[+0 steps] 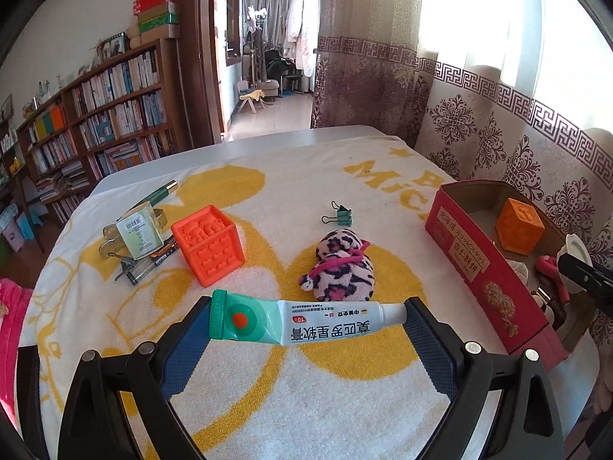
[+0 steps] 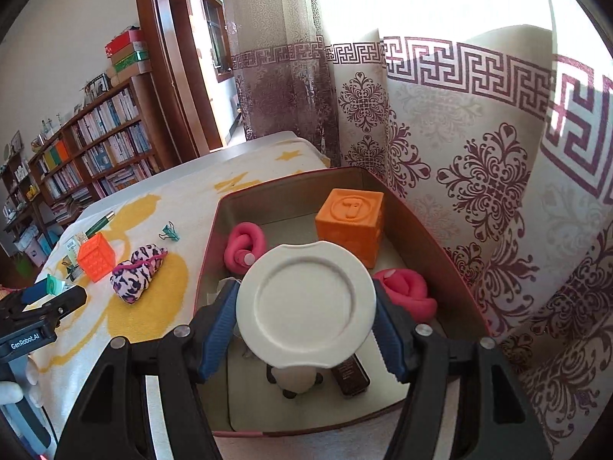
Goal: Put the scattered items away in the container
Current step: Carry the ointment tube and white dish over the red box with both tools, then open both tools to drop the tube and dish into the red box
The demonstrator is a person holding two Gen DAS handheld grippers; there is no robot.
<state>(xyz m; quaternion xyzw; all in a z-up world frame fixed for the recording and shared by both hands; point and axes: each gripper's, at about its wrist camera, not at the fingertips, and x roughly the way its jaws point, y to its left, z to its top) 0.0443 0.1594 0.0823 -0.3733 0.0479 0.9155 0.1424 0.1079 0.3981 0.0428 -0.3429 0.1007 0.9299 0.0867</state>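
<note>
My left gripper (image 1: 308, 320) is shut on a green-and-white ointment tube (image 1: 302, 322), held crosswise above the towel. My right gripper (image 2: 306, 301) is shut on a small white plate (image 2: 305, 301), which hangs over the open red box (image 2: 208, 237). Inside the box lie an orange cube (image 2: 350, 224), two pink curled pieces (image 2: 245, 245), a dark small item (image 2: 350, 377) and a pale plush toy (image 2: 295, 381). On the towel rest an orange studded cube (image 1: 208, 243), a leopard-print plush (image 1: 341, 266) and a green binder clip (image 1: 339, 214). The red box (image 1: 471, 253) stands at the right in the left wrist view.
A small carton (image 1: 140, 232), a green pen (image 1: 157, 193), clips and a marker (image 1: 147, 266) lie in a cluster at the towel's left. A patterned curtain (image 2: 479, 176) hangs close behind the box. A bookshelf (image 1: 99, 130) stands beyond the table's left edge.
</note>
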